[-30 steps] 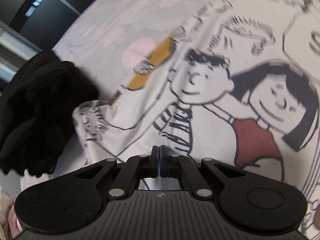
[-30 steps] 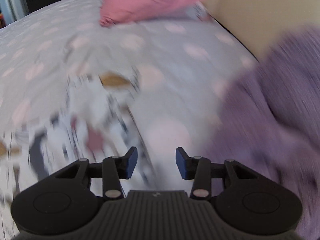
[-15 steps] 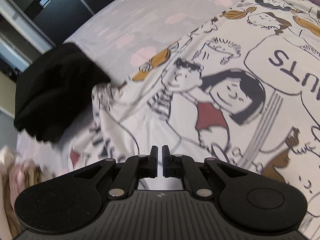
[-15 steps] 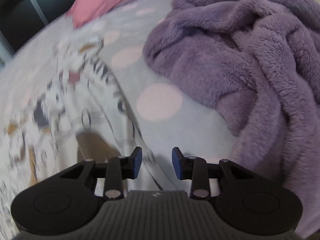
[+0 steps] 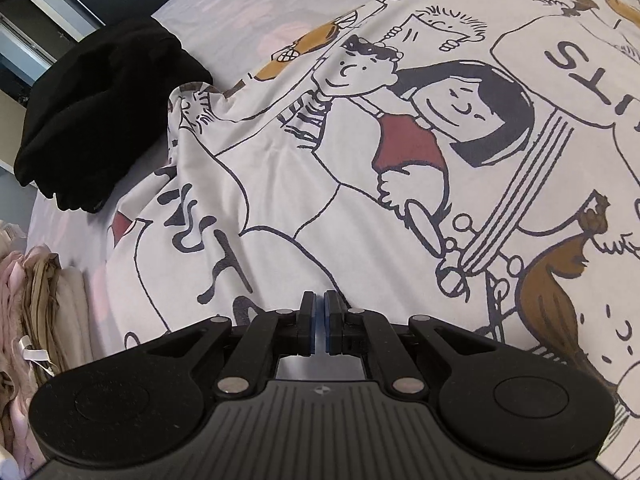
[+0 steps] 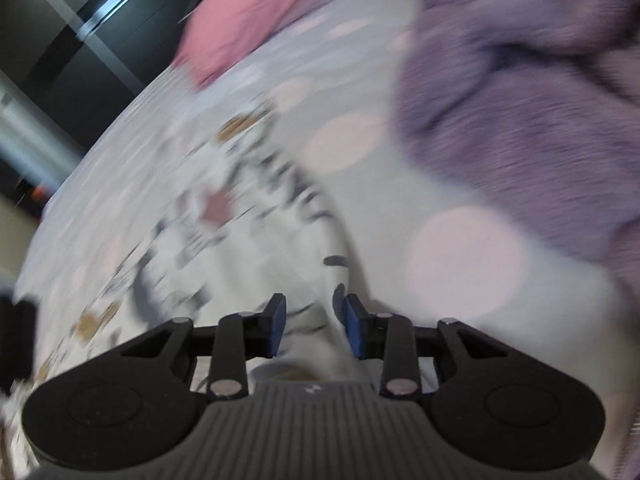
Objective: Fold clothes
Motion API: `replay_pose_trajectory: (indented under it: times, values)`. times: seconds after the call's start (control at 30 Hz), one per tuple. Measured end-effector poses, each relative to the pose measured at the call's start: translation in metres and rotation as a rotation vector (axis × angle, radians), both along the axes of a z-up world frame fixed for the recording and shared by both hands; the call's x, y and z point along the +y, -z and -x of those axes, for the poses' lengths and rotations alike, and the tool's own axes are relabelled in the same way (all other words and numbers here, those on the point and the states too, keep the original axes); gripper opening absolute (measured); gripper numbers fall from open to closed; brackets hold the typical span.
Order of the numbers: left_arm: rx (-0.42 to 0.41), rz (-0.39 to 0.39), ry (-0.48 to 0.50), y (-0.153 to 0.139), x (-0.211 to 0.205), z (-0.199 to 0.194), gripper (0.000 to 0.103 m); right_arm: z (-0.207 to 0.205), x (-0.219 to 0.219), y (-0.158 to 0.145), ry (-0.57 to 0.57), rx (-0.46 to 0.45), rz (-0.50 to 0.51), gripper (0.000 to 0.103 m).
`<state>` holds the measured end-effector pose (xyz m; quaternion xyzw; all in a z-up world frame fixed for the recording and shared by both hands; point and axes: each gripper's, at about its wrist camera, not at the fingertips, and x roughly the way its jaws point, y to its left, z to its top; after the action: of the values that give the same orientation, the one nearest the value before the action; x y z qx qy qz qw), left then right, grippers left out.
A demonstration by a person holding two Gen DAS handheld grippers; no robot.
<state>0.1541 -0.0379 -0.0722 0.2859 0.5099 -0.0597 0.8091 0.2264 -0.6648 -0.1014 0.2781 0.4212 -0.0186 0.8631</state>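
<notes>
The left claw [image 5: 319, 322] sat at six o'clock, low over a white cartoon-print garment [image 5: 400, 152], its blue-padded fingers [image 5: 308, 326] drawn nearly together with only a thin slit between them and no cloth in it. The garment spread flat from the centre to three o'clock, printed with drawn children, large dark letters and brown patches; its edge at ten o'clock was rumpled into folds. Touching that rumpled edge, a black garment [image 5: 104, 112] lay bunched at ten o'clock on the pale dotted bed sheet [image 5: 248, 4]. At eight o'clock a stack of folded pink and beige clothes [image 5: 36, 312] rested at the frame's edge.
</notes>
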Motion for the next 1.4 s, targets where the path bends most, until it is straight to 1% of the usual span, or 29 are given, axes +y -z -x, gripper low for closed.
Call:
replay_pose_trajectory:
  times: [0.07, 0.13, 0.17, 0.2, 0.23, 0.27, 0.3, 0.4, 0.47, 0.53, 0.57, 0.6, 0.63, 0.7, 0.73, 0.77, 0.8, 0.83, 0.93, 0.97, 1.0, 1.07, 1.13, 1.17, 1.27, 1.33, 1.4]
  values:
    - [0.000, -0.008, 0.000, 0.003, -0.001, -0.001, 0.002, -0.001, 0.013, -0.002, -0.085, -0.007, -0.023, 0.033]
    - [0.003, -0.011, 0.000, 0.004, -0.002, -0.002, 0.002, -0.002, 0.023, -0.006, -0.176, -0.013, -0.045, 0.035]
    - [0.003, -0.011, 0.000, 0.004, -0.002, -0.003, 0.002, -0.001, 0.027, -0.011, -0.212, -0.022, -0.038, 0.039]
    - [0.003, -0.010, -0.001, 0.004, -0.002, -0.003, 0.002, 0.000, 0.030, -0.016, -0.248, -0.031, -0.029, 0.041]
    - [0.001, -0.008, -0.003, 0.004, -0.002, -0.003, 0.002, 0.002, 0.032, -0.023, -0.254, -0.052, -0.001, 0.042]
    - [-0.001, -0.006, -0.006, 0.004, -0.002, -0.003, 0.002, 0.006, 0.030, -0.031, -0.232, -0.081, 0.020, 0.043]
    - [-0.004, -0.004, -0.009, 0.005, -0.002, -0.002, 0.002, 0.008, 0.025, -0.036, -0.194, -0.105, 0.018, 0.043]
    - [-0.008, -0.004, -0.008, 0.005, -0.002, -0.001, 0.002, 0.015, -0.003, -0.037, 0.006, -0.141, -0.037, 0.042]
    - [-0.005, -0.003, -0.008, 0.004, -0.002, -0.002, 0.002, 0.018, -0.016, -0.028, 0.107, -0.100, -0.021, 0.036]
    - [-0.001, 0.000, -0.010, 0.004, -0.001, -0.003, 0.002, 0.019, -0.022, -0.014, 0.152, -0.029, 0.012, 0.031]
    - [-0.001, 0.002, -0.011, 0.004, -0.001, -0.003, 0.002, 0.020, -0.025, -0.007, 0.173, 0.007, 0.030, 0.026]
    - [-0.001, 0.001, -0.011, 0.004, -0.001, -0.003, 0.002, 0.020, -0.027, 0.000, 0.194, 0.043, 0.047, 0.025]
    - [-0.001, -0.002, -0.011, 0.005, -0.002, -0.004, 0.002, 0.020, -0.026, 0.006, 0.185, 0.060, 0.056, 0.025]
    - [-0.004, -0.011, -0.008, 0.006, -0.004, -0.004, 0.002, 0.019, -0.019, 0.008, 0.142, 0.042, 0.052, 0.029]
    - [-0.005, -0.017, -0.006, 0.007, -0.005, -0.004, 0.002, 0.017, -0.016, 0.007, 0.118, 0.037, 0.032, 0.032]
    - [-0.006, -0.023, -0.002, 0.007, -0.006, -0.004, 0.002, 0.015, -0.013, 0.007, 0.100, 0.029, 0.000, 0.040]
    - [-0.007, -0.030, 0.002, 0.008, -0.007, -0.004, 0.002, 0.011, -0.008, 0.005, 0.078, 0.022, -0.032, 0.042]
    - [-0.008, -0.037, 0.005, 0.008, -0.008, -0.004, 0.002, 0.007, -0.003, 0.005, 0.056, 0.027, -0.032, 0.042]
    - [-0.009, -0.039, 0.005, 0.008, -0.008, -0.003, 0.002, -0.004, 0.019, 0.006, 0.007, 0.047, 0.076, 0.042]
    - [-0.009, -0.036, 0.002, 0.008, -0.007, -0.003, 0.002, -0.007, 0.025, 0.006, -0.008, 0.049, 0.106, 0.041]
    - [-0.009, -0.032, -0.002, 0.008, -0.007, -0.004, 0.002, -0.009, 0.030, 0.007, -0.021, 0.051, 0.136, 0.030]
    - [-0.009, -0.030, -0.006, 0.008, -0.006, -0.004, 0.002, -0.014, 0.035, 0.007, -0.052, 0.059, 0.177, 0.004]
    - [-0.009, -0.033, -0.005, 0.008, -0.007, -0.004, 0.002, -0.012, 0.030, 0.006, -0.040, 0.050, 0.176, 0.004]
    - [-0.009, -0.034, -0.004, 0.008, -0.007, -0.004, 0.002, -0.009, 0.025, 0.003, -0.008, 0.042, 0.201, 0.004]
    - [-0.010, -0.037, -0.002, 0.009, -0.008, -0.004, 0.002, -0.001, 0.009, -0.007, 0.094, 0.017, 0.279, 0.003]
    - [-0.009, -0.039, -0.001, 0.009, -0.008, -0.004, 0.002, 0.003, -0.007, -0.017, 0.196, -0.009, 0.345, 0.003]
    - [-0.007, -0.044, 0.001, 0.010, -0.009, -0.004, 0.002, 0.004, -0.021, -0.024, 0.272, -0.029, 0.381, 0.003]
